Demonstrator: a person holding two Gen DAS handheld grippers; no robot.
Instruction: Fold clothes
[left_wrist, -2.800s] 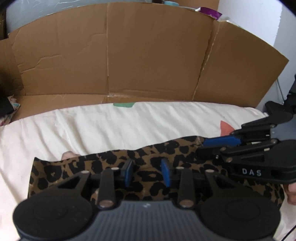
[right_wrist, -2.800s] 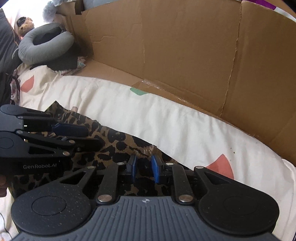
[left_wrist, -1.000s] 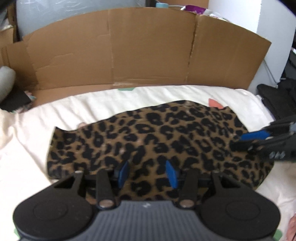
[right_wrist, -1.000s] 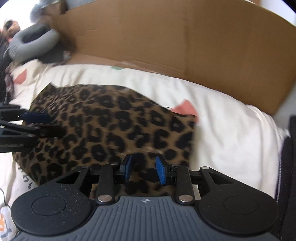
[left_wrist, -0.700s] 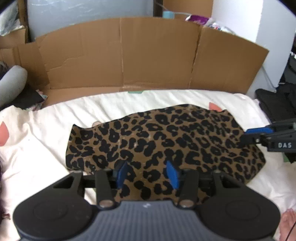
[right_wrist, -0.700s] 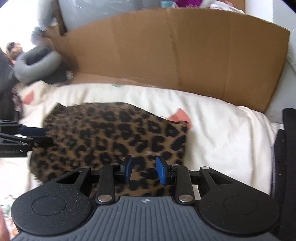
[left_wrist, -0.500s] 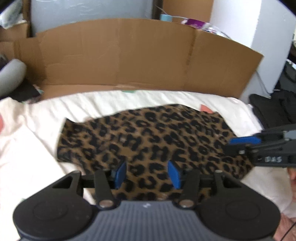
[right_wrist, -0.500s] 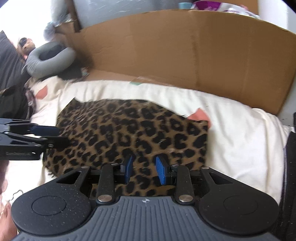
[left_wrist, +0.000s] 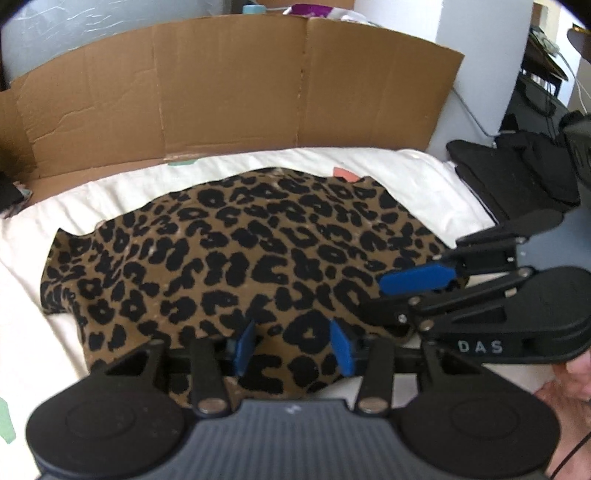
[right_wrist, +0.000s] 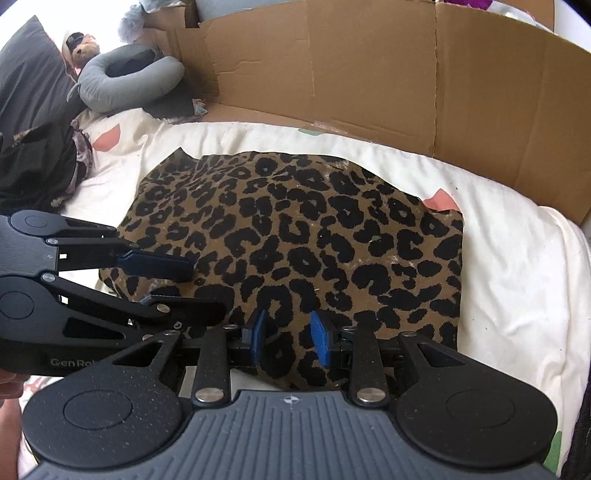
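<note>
A leopard-print garment (left_wrist: 240, 258) (right_wrist: 314, 229) lies spread flat on the white bed sheet (left_wrist: 406, 177) (right_wrist: 517, 266). My left gripper (left_wrist: 293, 347) hovers open over the garment's near edge, with patterned cloth showing between its blue pads. In the right wrist view the left gripper (right_wrist: 199, 288) reaches in from the left, jaws apart above the cloth's near left part. My right gripper (right_wrist: 289, 338) is open too, over the near edge. Seen from the left wrist, the right gripper (left_wrist: 384, 295) comes in from the right, close beside the left one.
A brown cardboard wall (left_wrist: 229, 96) (right_wrist: 406, 74) stands along the far side of the bed. A grey neck pillow (right_wrist: 125, 85) and dark pillow (right_wrist: 33, 81) lie at the far left. Black folded clothes (left_wrist: 517, 177) are stacked off the right edge. A person's hand (left_wrist: 569, 391) holds the right gripper.
Both grippers, shut on the cloth 2.8 s ago, are now open. Over the last second they have come down toward the garment's near edge and closer together. The garment lies still.
</note>
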